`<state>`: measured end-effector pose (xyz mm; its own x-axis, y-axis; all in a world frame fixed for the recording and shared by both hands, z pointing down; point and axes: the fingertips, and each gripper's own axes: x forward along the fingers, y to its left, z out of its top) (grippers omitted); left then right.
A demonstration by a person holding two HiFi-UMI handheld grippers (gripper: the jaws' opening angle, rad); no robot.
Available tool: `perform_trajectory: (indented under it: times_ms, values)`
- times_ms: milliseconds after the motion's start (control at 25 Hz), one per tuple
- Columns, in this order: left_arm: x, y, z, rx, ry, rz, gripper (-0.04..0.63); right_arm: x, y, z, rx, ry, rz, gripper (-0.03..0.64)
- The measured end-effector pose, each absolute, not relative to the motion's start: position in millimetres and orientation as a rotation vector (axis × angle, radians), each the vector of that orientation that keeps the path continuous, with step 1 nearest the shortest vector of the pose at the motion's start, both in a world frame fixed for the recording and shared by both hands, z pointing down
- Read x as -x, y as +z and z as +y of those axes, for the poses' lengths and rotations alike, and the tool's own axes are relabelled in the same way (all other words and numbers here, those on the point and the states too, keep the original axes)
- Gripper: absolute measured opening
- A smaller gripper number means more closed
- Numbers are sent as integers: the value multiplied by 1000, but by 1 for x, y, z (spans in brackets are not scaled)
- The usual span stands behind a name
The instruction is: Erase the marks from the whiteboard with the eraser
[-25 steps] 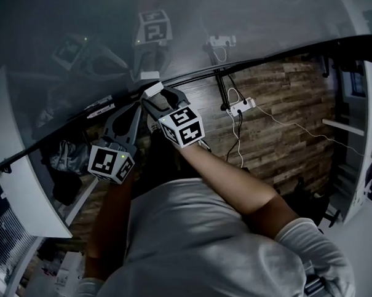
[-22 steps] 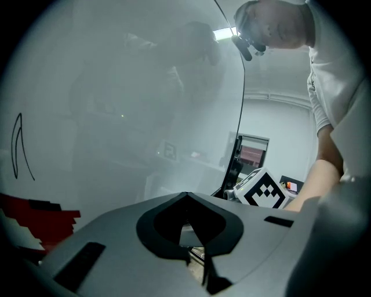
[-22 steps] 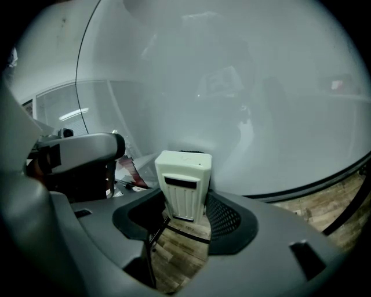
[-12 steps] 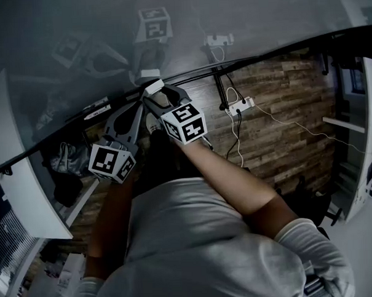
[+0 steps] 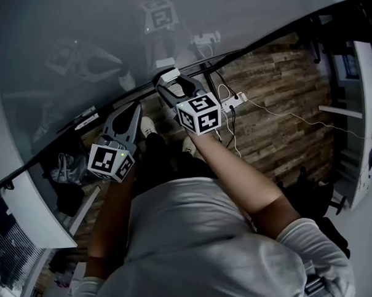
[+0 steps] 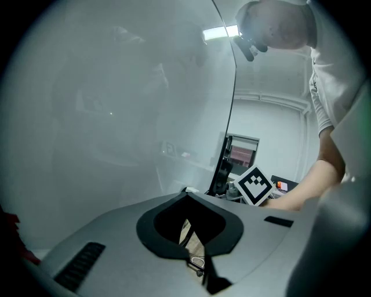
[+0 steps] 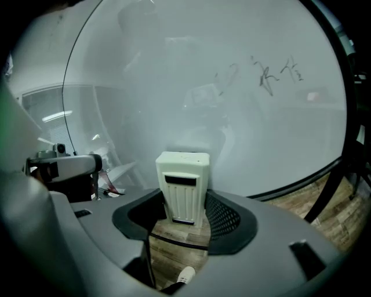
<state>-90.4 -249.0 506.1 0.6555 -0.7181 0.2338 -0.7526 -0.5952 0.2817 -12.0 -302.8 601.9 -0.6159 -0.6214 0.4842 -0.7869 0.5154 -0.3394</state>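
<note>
White and ribbed, the eraser rests against the glossy grey whiteboard near its lower edge, pinched by the right hand-held gripper. The left hand-held gripper hangs just beside it. Left gripper view: jaws pressed together, nothing between them. Right gripper view: the eraser stands upright between the jaws, with a dark slot across its back. Faint scribbled marks sit well apart, up and to the right.

floor: wood planks, dimly lit | power strip: white, laid on floor | left panel: white, far left of power strip | right panel: white, well right of it
</note>
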Motion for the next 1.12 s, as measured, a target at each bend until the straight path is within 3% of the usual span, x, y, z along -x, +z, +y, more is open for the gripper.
perform_trajectory:
  times_ms: [640, 1120]
  values:
    - [103, 503, -250, -2509, 129, -1191, 6, 12, 599, -300, -1263, 860, -2454, 233]
    - [123, 508, -238, -2473, 137, -1240, 6, 84, 606, -277, -1053, 857, -2503, 233]
